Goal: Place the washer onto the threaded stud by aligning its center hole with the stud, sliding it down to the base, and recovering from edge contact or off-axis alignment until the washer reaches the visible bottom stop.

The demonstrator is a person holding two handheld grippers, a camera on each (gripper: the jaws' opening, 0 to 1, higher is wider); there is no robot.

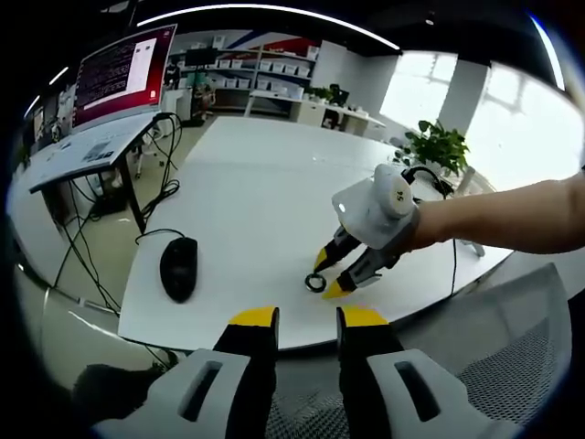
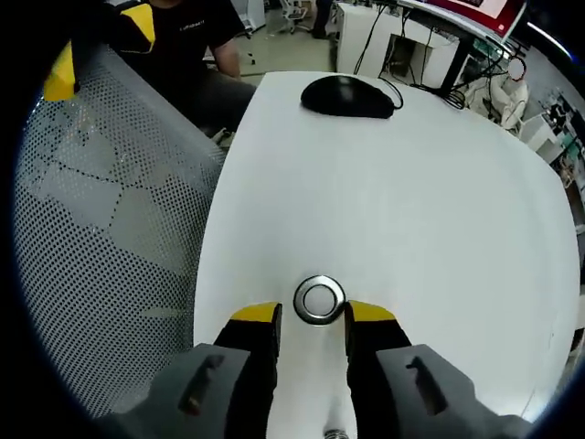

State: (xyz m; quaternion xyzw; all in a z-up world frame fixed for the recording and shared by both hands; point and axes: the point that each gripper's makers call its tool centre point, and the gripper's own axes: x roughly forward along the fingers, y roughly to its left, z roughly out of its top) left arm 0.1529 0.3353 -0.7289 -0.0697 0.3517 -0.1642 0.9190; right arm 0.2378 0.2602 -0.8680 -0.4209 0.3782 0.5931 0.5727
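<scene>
A metal washer (image 2: pixel 320 300) lies flat on the white table (image 2: pixel 393 201), just ahead of and between the yellow tips of my right gripper (image 2: pixel 313 314). That gripper is open and its jaws stand on either side of the washer without touching it. In the left gripper view the right gripper (image 1: pixel 329 274), held by a hand, points down at the washer (image 1: pixel 315 283) near the table's (image 1: pixel 247 183) front edge. My left gripper (image 1: pixel 309 318) hovers off the table's edge, open with nothing between its fingers. Its yellow fingertips (image 2: pixel 59 73) show at the top left of the right gripper view.
A black mouse (image 1: pixel 179 267) (image 2: pixel 347 96) rests on the table to one side of the washer. A grey mesh chair (image 2: pixel 101 201) stands against the table's edge. A person in a black shirt (image 2: pixel 187 37) sits close by. Desks, a monitor (image 1: pixel 123 73) and a plant (image 1: pixel 437 144) lie beyond.
</scene>
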